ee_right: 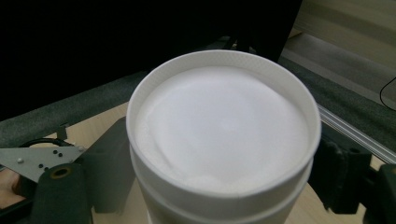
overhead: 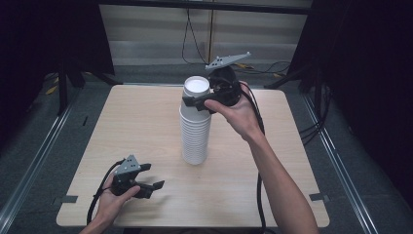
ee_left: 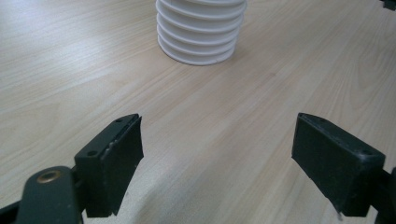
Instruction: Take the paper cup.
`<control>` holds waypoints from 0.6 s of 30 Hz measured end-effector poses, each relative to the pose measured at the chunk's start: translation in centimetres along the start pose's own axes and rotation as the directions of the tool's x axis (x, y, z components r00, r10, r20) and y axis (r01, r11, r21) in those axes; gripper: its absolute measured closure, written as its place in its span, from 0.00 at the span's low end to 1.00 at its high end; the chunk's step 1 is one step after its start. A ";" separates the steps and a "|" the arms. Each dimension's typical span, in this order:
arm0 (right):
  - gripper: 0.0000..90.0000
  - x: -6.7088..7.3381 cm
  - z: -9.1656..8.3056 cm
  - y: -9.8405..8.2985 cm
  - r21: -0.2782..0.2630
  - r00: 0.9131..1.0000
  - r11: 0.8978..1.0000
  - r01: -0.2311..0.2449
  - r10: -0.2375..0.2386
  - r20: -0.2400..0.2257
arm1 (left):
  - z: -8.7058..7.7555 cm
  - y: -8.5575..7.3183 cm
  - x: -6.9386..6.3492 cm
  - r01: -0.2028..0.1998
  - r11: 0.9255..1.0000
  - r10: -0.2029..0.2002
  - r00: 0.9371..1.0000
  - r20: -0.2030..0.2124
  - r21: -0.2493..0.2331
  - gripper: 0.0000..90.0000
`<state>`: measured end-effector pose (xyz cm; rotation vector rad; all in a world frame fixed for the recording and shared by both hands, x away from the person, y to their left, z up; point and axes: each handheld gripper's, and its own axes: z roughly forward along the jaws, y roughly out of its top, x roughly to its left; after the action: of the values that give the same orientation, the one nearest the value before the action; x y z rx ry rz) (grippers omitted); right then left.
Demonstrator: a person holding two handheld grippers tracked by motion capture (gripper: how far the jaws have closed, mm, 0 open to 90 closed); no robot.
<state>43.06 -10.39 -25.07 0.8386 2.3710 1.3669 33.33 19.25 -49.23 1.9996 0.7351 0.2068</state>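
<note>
Top cup (ee_right: 224,130) is sitting at the head of the cup stack (overhead: 196,136), which is standing upright near the middle of the counter (overhead: 136,126). Right tool (ee_right: 219,172) is pinching this cup just under its rim, one jaw on each side. Left tool (overhead: 152,176) is resting near the counter's front left edge, well apart from the stack, jaws spread and holding nothing.

I count one surface (overhead: 122,126), a light wooden one. On it stands one stack of white paper cups (overhead: 196,122); the cups are nested so tightly that I cannot give their exact number, only that they are many. I have two claws: one left claw (overhead: 151,176) and one right claw (overhead: 197,101). Two hands hold them.
</note>
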 end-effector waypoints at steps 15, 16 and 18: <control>0.23 0.2 -0.8 1.0 -0.054 1.000 0.998 -0.015 0.014 -0.002 | 0.1 0.0 0.1 0.001 1.000 -0.001 1.000 0.001 0.005 0.18; 0.23 0.2 -0.8 1.0 -0.059 1.000 0.998 -0.017 0.017 -0.001 | 0.1 0.0 0.1 0.002 1.000 -0.002 1.000 0.001 0.005 0.18; 0.23 0.1 -0.8 1.1 -0.068 1.000 0.997 -0.025 0.025 -0.004 | 0.1 0.0 0.1 0.002 1.000 -0.002 1.000 0.001 0.006 0.18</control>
<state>42.93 -10.53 -23.73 0.8507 2.3097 1.4515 33.44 19.25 -49.34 2.0045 0.7379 0.2030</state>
